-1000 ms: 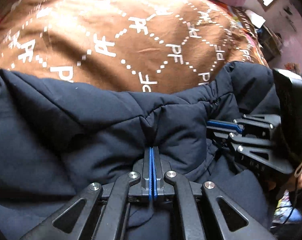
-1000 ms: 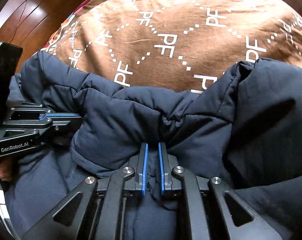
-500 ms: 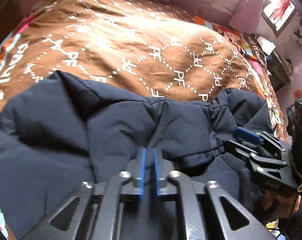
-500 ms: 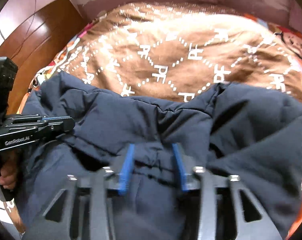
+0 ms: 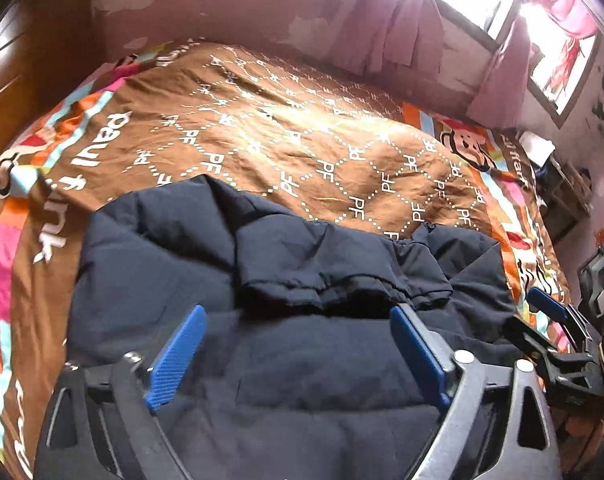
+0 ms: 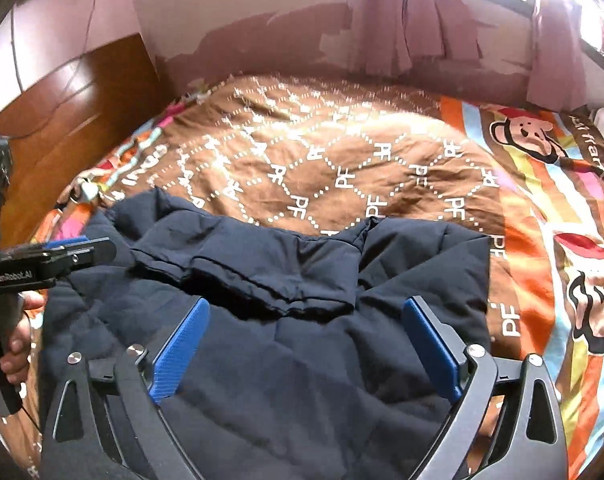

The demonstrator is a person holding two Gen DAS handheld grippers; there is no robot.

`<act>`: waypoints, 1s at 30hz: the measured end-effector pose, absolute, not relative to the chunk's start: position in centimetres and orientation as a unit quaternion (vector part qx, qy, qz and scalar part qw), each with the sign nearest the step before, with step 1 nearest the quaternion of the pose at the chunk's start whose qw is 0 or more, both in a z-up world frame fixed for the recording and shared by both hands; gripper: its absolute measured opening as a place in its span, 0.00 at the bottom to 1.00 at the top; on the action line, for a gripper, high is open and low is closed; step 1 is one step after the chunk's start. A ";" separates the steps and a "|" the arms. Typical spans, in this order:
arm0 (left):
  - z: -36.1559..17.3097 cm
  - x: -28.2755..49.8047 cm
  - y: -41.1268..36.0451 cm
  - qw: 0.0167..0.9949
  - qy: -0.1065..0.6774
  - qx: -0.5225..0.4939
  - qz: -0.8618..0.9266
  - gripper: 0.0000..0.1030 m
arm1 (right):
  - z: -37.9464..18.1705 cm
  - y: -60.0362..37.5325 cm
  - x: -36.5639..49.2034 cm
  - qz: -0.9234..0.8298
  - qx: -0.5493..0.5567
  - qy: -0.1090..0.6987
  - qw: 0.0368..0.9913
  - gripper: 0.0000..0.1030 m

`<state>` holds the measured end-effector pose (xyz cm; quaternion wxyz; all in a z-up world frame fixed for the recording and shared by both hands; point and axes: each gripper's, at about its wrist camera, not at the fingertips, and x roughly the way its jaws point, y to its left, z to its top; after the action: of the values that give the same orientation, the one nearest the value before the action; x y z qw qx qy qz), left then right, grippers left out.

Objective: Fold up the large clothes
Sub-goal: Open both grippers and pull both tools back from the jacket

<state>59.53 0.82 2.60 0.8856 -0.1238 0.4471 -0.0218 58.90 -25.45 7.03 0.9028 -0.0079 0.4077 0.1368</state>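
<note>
Bedroom, brown "PF"-print bedspread under a window with pink curtains; wooden headboard on the left. Navy padded jacket lies on the near edge of the bed, directly below and ahead of both grippers.

Left gripper: jaws wide apart, holding nothing, hovering over the jacket's middle. Right gripper: same, jaws spread, empty, above the fabric. Neither visibly touches the cloth.

Jacket's long axis runs left-right across both views. One fold looks done: a flap lies doubled toward the near side, its stitched hem forming a ridge just ahead of the fingertips. Puffy, dark, creased, far edge uneven with a notch near the middle.

Key relation: the hem ridge sits just forward of both grippers, roughly parallel to the line between them. Left is nearer the jacket's left end, right nearer its squared right end. Next grasp probably goes for those ends. Thick fill will likely spring back.
</note>
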 end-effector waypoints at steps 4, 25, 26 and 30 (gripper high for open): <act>3.8 56.5 0.8 0.906 0.407 -0.117 -0.015 1.00 | 8.7 -26.2 56.0 0.148 0.003 0.376 0.915 0.99; 8.4 40.2 -0.9 0.960 0.269 -0.072 -0.019 1.00 | 13.6 -27.8 40.0 0.122 0.005 0.243 0.962 0.99; 8.7 38.9 -1.0 0.960 0.272 -0.071 -0.014 1.00 | 14.1 -27.9 38.7 0.115 0.005 0.244 0.963 0.99; 10.0 33.2 -1.4 0.959 0.274 -0.065 -0.015 1.00 | 15.8 -28.5 33.7 0.110 0.012 0.254 0.961 0.99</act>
<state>33.17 -1.44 9.98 0.9594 -0.0649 0.2740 -0.0146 33.72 -28.49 15.83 0.9607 0.0122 0.2542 0.1105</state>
